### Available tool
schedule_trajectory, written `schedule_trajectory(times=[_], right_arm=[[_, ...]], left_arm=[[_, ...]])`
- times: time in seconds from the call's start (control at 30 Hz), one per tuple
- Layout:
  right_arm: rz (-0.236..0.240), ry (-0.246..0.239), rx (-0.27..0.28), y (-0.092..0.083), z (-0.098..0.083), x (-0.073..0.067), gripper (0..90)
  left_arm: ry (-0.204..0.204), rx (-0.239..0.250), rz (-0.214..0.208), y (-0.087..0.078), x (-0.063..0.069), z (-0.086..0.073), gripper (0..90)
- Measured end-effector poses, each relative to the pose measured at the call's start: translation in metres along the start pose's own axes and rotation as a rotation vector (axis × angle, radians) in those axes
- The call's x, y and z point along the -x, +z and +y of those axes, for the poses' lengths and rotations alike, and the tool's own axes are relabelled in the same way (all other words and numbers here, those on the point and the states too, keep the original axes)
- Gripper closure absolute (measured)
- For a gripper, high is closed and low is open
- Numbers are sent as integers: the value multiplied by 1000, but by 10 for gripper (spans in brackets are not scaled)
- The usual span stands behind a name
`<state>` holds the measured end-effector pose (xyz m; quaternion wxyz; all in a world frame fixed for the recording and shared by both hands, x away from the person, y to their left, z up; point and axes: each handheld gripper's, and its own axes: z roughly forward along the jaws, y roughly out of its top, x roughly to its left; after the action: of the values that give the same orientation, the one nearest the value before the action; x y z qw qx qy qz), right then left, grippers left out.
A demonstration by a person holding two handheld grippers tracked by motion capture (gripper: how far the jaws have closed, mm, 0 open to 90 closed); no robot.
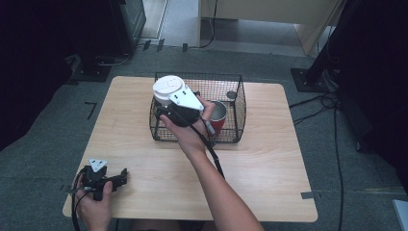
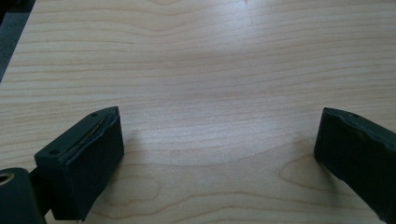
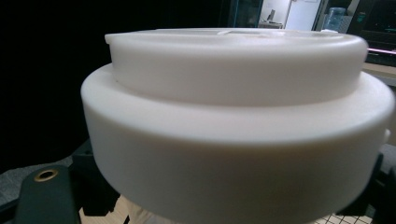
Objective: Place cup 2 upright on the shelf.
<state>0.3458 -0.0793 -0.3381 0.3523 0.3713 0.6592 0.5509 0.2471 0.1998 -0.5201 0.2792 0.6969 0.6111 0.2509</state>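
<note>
My right gripper (image 1: 165, 104) is shut on a cup with a white lid (image 1: 168, 87), held upright over the left part of a black wire basket (image 1: 239, 103). In the right gripper view the white lid (image 3: 233, 116) looms very close, and the gripper's dark jaws flank its lower edge. A red cup with a metal inside (image 1: 219, 118) stands in the basket just right of the hand. My left gripper (image 1: 121, 175) rests on the wooden table (image 1: 269, 163) near the front left corner. It is open, with bare wood between its pads (image 2: 88, 163).
A small dark round object (image 1: 232, 95) lies in the basket's back right. Grey carpet surrounds the table, with cables (image 1: 317, 103) on the floor to the right and dark stands at both sides.
</note>
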Motion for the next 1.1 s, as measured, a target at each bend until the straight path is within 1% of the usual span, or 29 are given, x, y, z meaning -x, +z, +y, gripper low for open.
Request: schedule_trajectory(times=[0.2, 0.33, 0.5, 0.6, 0.7, 0.9, 0.97, 1.1], right_arm=[[-16, 4, 2, 12, -2, 6, 162], [-37, 7, -9, 21, -6, 9, 162], [-51, 27, -21, 33, -11, 13, 162], [-60, 21, -26, 40, -14, 14, 162], [-72, 28, -31, 48, -17, 16, 162], [-60, 27, -25, 62, -21, 20, 162], [-70, 27, -19, 67, -23, 22, 162], [-60, 59, -12, 76, -30, 28, 162]], left_arm=[[0, 0, 0, 0, 0, 0, 21], [0, 0, 0, 0, 0, 0, 21], [1, 0, -1, 0, 0, 0, 21], [1, 0, -1, 0, 0, 0, 21], [1, 0, -1, 0, 0, 0, 21], [1, -1, -1, 0, 0, 0, 21], [1, -1, -1, 0, 0, 0, 21], [2, -1, -2, 0, 0, 0, 21]])
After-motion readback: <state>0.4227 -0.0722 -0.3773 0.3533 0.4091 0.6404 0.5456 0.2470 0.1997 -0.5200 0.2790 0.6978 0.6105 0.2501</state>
